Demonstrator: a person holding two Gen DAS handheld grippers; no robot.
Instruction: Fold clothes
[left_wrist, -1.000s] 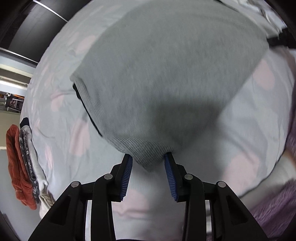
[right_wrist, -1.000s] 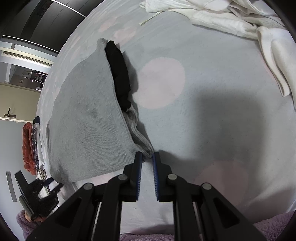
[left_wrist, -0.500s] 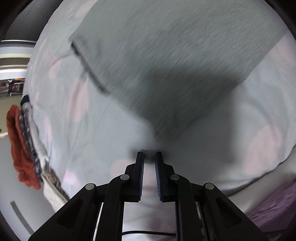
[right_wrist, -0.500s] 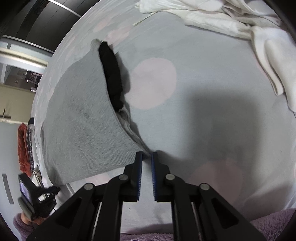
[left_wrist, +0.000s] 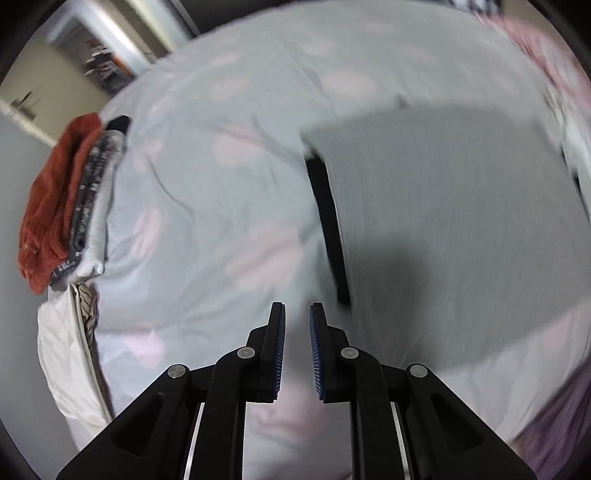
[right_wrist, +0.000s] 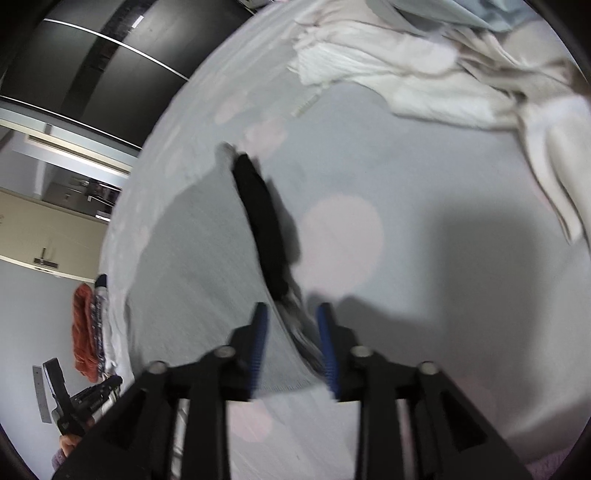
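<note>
A folded grey knit garment with a black inner layer along its edge lies flat on the pale bedsheet with pink dots. My left gripper is almost closed and empty, just left of the garment's near corner, clear of it. In the right wrist view the same grey garment lies to the left with its black edge. My right gripper is open, its fingers on either side of the garment's near corner without pinching it.
A stack of folded clothes, rust-red on top, sits at the bed's left edge; it also shows in the right wrist view. A heap of white and cream clothes lies at the far right. A purple fuzzy fabric borders the near edge.
The left gripper let go of the grey garment, closed and swung left away from it. The right gripper opened and released the garment's corner, which now lies on the sheet.
</note>
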